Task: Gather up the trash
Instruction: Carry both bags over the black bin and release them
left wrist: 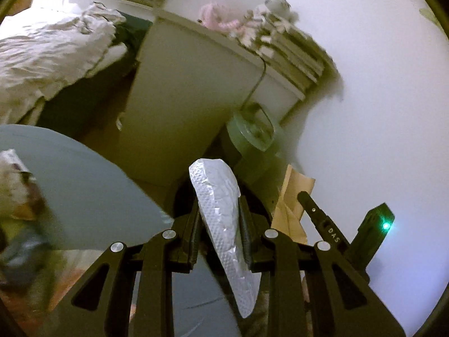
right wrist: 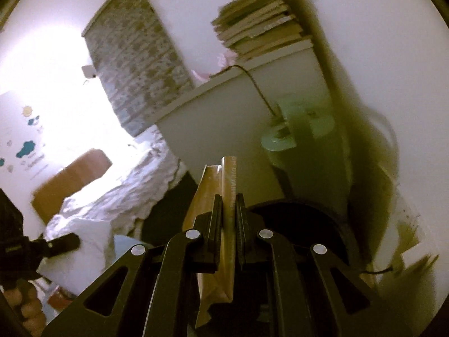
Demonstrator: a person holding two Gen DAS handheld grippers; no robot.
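In the left wrist view, a rumpled bed (left wrist: 47,56) lies at ten o'clock and a grey-blue worktop (left wrist: 84,185) with blurred clutter fills eight o'clock. A white cabinet (left wrist: 179,90) stands at twelve, with books (left wrist: 297,56) stacked on top and a pale green bin (left wrist: 252,137) beside it against the white wall (left wrist: 378,112). The left gripper (left wrist: 219,213) has its fingers pinching a white crumpled tissue (left wrist: 221,224) upright at six o'clock.

In the right wrist view, a bright wall with stickers (right wrist: 25,146) sits at nine o'clock, the bed at eight, a patterned hanging (right wrist: 140,64) at eleven. The right gripper (right wrist: 226,210) has its fingers pressed on a folded brown paper bag (right wrist: 210,196) at six o'clock, with the bin at two.
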